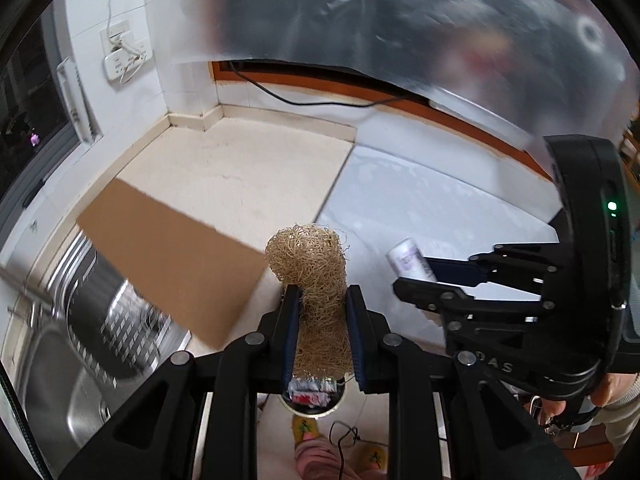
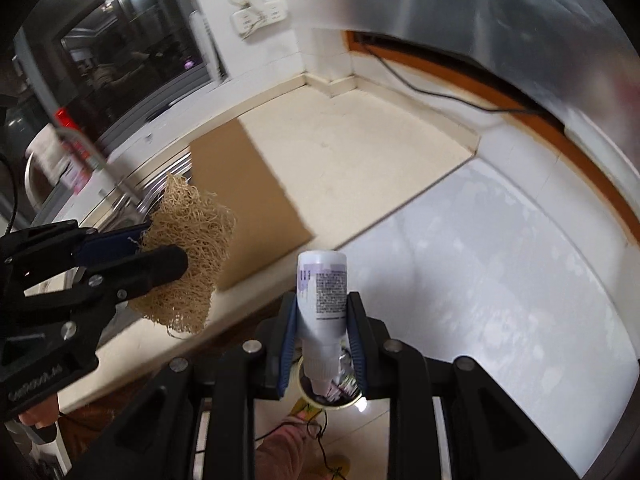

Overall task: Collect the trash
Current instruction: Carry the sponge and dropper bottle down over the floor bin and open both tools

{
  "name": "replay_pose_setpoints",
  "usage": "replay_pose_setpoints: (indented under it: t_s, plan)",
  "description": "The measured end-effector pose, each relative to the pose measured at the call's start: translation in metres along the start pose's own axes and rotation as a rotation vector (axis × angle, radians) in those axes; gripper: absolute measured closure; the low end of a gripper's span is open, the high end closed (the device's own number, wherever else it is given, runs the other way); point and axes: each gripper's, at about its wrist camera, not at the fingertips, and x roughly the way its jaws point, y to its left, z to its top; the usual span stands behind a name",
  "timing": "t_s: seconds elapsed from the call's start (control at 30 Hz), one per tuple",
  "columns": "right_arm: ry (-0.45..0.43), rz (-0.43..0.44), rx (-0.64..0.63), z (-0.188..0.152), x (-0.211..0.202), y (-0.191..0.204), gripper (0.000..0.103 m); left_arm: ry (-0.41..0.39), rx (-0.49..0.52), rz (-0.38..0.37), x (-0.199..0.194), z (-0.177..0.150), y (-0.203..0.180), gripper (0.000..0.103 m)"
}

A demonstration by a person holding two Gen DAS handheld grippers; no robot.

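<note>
Both pieces are picked up: the left claw (image 1: 322, 300) clamps the loofah scrubber (image 1: 310, 256), the right claw (image 2: 322, 308) the white bottle (image 2: 322, 284). Dropping them into the bin (image 1: 314, 404), bottom centre, seems all that's left.

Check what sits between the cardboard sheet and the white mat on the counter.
Bare cream countertop separates the cardboard sheet from the white mat; the right wrist view shows it best.

Kitchen corner around your work area

You have a cream countertop (image 1: 240, 168) with a brown cardboard sheet (image 1: 172, 260) lying on it beside the steel sink (image 1: 60, 360). A white cover (image 2: 500, 280) spreads to the right. A wall socket (image 1: 120, 52) and a black cable (image 1: 304, 100) sit behind.
</note>
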Motion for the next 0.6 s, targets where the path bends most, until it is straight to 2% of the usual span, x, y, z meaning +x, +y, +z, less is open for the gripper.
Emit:
replay_pose_setpoints:
  t_s: [0.13,0.3,0.43,0.6]
  plan:
    - [0.015,0.058,-0.005,-0.037,0.002,0.009,0.079,-0.015,-0.007,0.044,-0.008,-0.043,-0.012,0.083]
    - [0.049,0.088,0.014,-0.085,0.028,0.015,0.079,0.027,-0.040,0.074,0.009,-0.095,-0.015,0.082]
    - [0.069,0.070,0.027,-0.117,0.059,0.017,0.079,0.052,-0.038,0.099,0.039,-0.129,-0.014,0.082]
    - [0.093,0.030,0.048,-0.152,0.112,0.015,0.078,0.117,-0.064,0.096,0.093,-0.166,-0.005,0.082]
